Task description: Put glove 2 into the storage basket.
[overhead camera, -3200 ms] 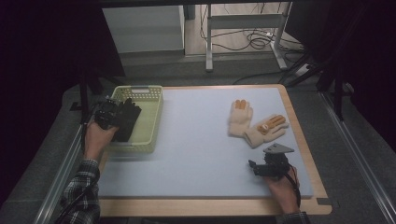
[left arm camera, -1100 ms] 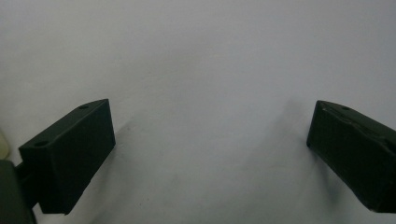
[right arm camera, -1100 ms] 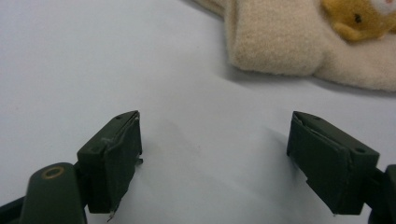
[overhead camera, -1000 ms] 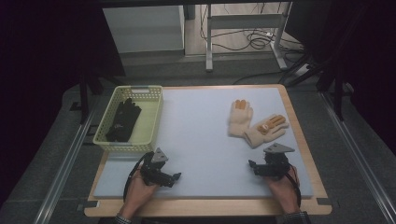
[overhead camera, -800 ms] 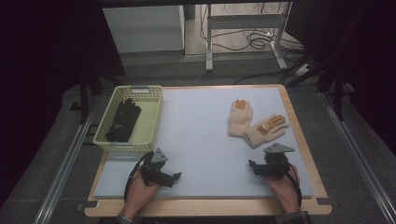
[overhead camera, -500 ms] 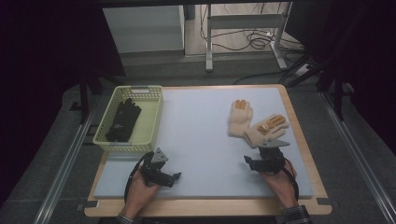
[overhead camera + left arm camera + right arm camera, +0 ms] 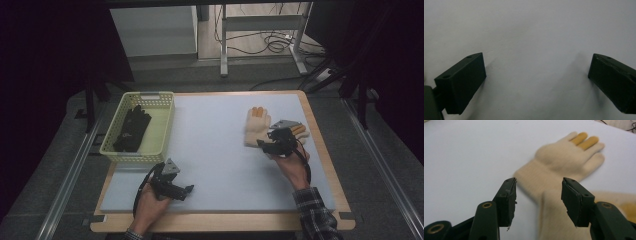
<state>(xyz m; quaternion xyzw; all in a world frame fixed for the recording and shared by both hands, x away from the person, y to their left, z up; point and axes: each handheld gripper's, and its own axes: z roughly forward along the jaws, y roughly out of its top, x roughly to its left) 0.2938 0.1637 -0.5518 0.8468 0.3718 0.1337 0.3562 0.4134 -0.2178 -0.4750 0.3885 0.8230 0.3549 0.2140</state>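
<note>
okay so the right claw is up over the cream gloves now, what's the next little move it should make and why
Probably lower the right claw onto the cuff of the nearer cream glove and finish closing. Its jaws have just been closing, yet they stand apart above the cuffs with nothing pinched between them. The black gloves already lie in the basket, so the cream pair looks next.

No writing, label, brand or number can be read anywhere in these pictures. The gloves and the basket are plain.
</note>
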